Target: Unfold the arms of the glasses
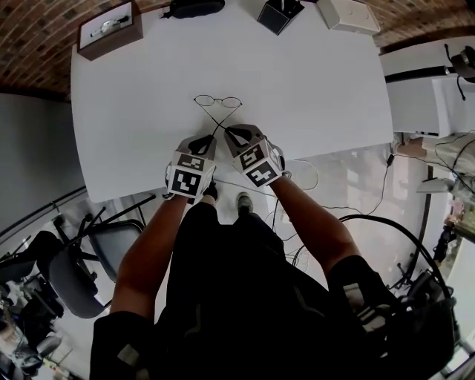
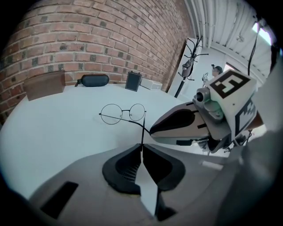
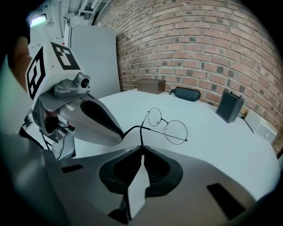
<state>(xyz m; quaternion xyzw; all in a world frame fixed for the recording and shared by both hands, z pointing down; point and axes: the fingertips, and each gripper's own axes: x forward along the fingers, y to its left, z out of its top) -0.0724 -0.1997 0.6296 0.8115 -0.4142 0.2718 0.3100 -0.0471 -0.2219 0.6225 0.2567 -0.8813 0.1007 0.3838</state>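
Thin wire glasses (image 1: 218,102) with round lenses lie on the white table (image 1: 312,82), lenses away from me. Their two arms run back towards me and cross each other. My left gripper (image 1: 210,139) is shut on the tip of one arm, seen pinched between its pads in the left gripper view (image 2: 142,145). My right gripper (image 1: 228,132) is shut on the tip of the other arm (image 3: 141,148). The grippers sit side by side, nearly touching, near the table's front edge. The glasses also show in the left gripper view (image 2: 123,113) and the right gripper view (image 3: 167,124).
Along the table's far edge stand a brown box (image 1: 110,28), a black glasses case (image 1: 194,7), a small black stand (image 1: 279,13) and a white box (image 1: 349,13). A brick wall (image 2: 88,39) rises behind. A chair (image 1: 89,267) stands at the lower left.
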